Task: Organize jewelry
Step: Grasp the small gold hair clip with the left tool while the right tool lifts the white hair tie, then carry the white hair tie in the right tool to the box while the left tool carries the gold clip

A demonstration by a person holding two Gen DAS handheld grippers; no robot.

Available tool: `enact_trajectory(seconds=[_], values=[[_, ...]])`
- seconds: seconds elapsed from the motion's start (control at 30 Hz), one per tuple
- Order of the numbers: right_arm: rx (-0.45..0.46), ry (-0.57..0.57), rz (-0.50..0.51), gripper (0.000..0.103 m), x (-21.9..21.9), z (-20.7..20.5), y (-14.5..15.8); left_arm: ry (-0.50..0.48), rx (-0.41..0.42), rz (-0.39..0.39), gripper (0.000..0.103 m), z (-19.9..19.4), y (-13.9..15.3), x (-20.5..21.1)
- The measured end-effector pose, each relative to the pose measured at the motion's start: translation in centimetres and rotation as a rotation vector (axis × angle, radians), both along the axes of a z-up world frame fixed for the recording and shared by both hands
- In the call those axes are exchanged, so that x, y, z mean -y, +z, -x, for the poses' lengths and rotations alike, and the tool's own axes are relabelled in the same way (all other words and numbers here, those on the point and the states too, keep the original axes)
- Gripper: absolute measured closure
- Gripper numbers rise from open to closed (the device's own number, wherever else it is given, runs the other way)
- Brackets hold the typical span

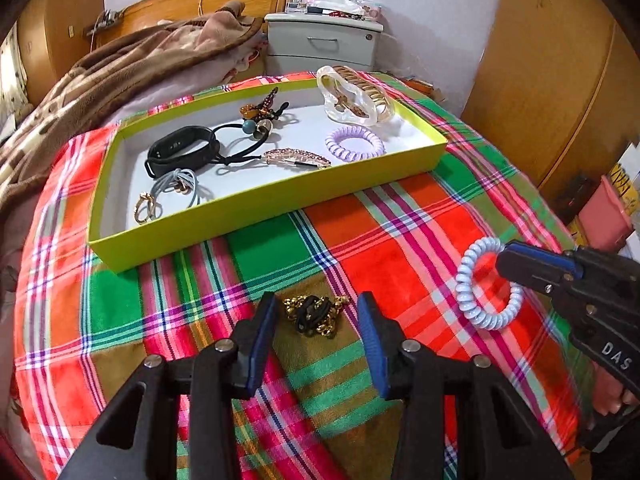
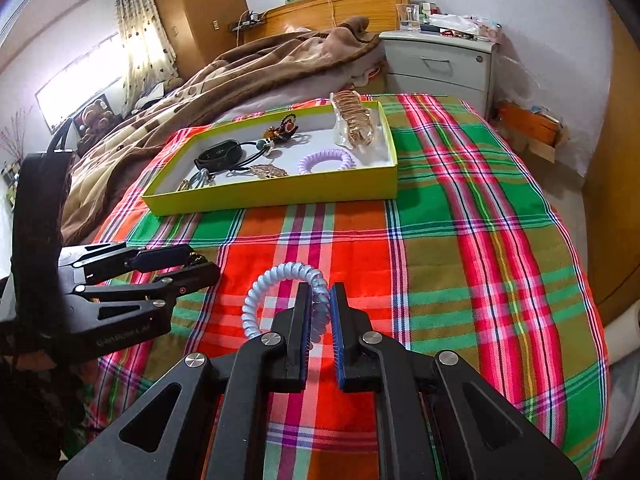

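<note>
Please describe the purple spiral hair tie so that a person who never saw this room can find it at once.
On the plaid cloth lies a shallow yellow-green box. Look inside it, toward its right end, just in front of the translucent hair claw. The purple spiral hair tie lies flat there, the only coiled ring in the box; the similar pale blue one is outside, in the right gripper.

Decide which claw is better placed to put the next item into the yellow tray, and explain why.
Right: the right claw already grips the blue coil tie, ready for the tray. The left claw is open around the gold chain.
</note>
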State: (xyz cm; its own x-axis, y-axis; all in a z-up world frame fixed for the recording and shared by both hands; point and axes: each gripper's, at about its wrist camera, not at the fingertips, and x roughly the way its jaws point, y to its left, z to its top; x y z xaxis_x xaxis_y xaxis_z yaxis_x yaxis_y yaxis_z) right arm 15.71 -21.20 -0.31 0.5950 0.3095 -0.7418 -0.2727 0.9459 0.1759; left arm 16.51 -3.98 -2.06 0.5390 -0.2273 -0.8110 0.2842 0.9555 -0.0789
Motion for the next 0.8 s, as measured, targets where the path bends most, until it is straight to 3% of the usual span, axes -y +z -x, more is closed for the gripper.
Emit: enact_trajectory(seconds=[0.07, 0.27, 0.8], values=[[0.000, 0.001, -0.001, 0.093, -0.1, 0.0, 0.0, 0.003, 0.013, -0.032, 0.070, 0.2, 0.0, 0.1], [0.003, 0.000, -0.004, 0.093, -0.1, 0.0, 0.1, 0.019, 0.008, -0.030, 0.077, 0.2, 0.1, -0.4], [0.044, -0.012, -0.018, 0.093, -0.1, 0.1, 1.6, 0.057, 0.047, 0.004, 0.077, 0.8, 2.3, -1.8]])
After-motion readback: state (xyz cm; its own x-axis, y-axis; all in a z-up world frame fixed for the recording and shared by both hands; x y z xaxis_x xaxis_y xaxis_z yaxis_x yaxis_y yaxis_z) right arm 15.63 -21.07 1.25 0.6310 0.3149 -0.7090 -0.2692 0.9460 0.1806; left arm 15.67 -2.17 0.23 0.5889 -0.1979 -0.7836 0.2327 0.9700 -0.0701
